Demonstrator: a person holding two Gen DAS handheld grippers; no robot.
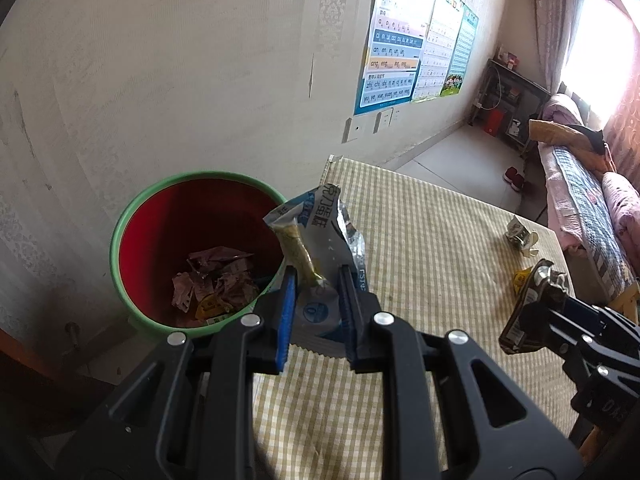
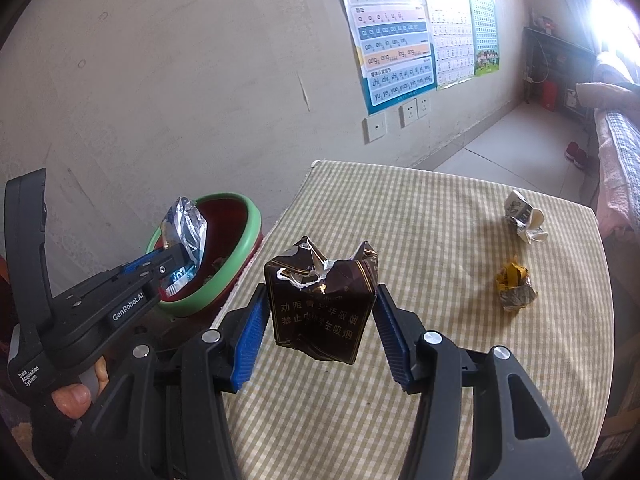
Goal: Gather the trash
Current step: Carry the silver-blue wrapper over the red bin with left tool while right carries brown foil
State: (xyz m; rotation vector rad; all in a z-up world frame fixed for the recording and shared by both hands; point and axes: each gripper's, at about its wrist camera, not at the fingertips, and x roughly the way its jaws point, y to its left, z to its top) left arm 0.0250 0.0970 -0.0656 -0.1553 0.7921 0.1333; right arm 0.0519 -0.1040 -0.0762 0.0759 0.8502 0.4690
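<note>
At table's left edge, by the wall: both grippers loaded, bin just off the corner.
Left gripper (image 1: 316, 280): blue pads pinched on a crumpled blue-and-white foil snack bag (image 1: 320, 236), held by its lower end, top flopping toward the bin.
Right gripper (image 2: 318, 320): jaws set wide, pinching a torn dark-brown cardboard cigarette pack (image 2: 320, 308) by its two sides, clear of the cloth.
Bin: round red plastic bin with a green rim (image 1: 132, 208), between wall and table edge, below table level; crumpled wrappers already in the bottom.
Bag position: over the table corner, right at the bin rim in the left wrist view; looks nearly over the opening, judging by overlap only.
Still on table: crushed white paper carton (image 2: 524, 220) and crumpled yellow wrapper (image 2: 514, 286), near the far right side, well apart from the bin.
Handling, bag: light, limp, slick foil; likely to slide in the pads or catch air when dropped. Current low grip seems fine; release well over the opening.
Handling, pack: light, half-crushed, stiff enough at the side walls; squeezing harder would collapse it. Side grip is the right one.
Edges: bin rim sits tight to the table edge and wall; little room on the wall side.
Open room: yellow-checked tablecloth (image 2: 400, 400) is bare in the middle; approach the bin from the table side, one gripper at a time to avoid a clash.
</note>
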